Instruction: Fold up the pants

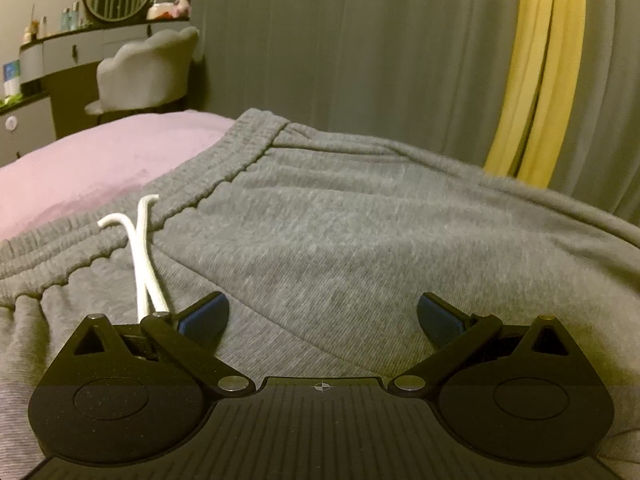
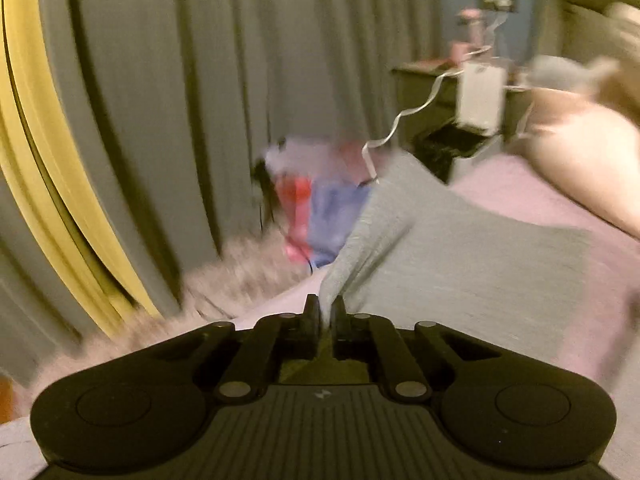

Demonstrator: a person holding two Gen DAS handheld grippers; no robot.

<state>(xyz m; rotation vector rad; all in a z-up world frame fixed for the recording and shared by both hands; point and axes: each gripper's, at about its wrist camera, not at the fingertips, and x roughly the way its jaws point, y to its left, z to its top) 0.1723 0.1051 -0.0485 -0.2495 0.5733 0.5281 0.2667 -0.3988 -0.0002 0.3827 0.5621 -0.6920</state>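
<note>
A: So, largest first: pink bed cover (image 1: 92, 160), with the grey pants (image 1: 360, 232) spread across it, elastic waistband (image 1: 208, 176) toward the vanity side.

B: Noted. Behind the bed, grey curtains (image 1: 360, 40) with a yellow strip (image 1: 532, 60); a white chair (image 1: 148, 68) at the vanity.

A: Left gripper (image 1: 322, 316): tongs spread wide, low over the pants near the waistband, nothing between them.

B: White drawstring (image 1: 144, 256) crosses itself just beside its left finger.

A: Right gripper (image 2: 328, 312): tongs pressed together, pinching a fold of the pants fabric, which rises from the bed into the grip. That view is blurred.

B: Pillow (image 2: 580, 160) beyond, near the nightstand (image 2: 432, 92).
</note>
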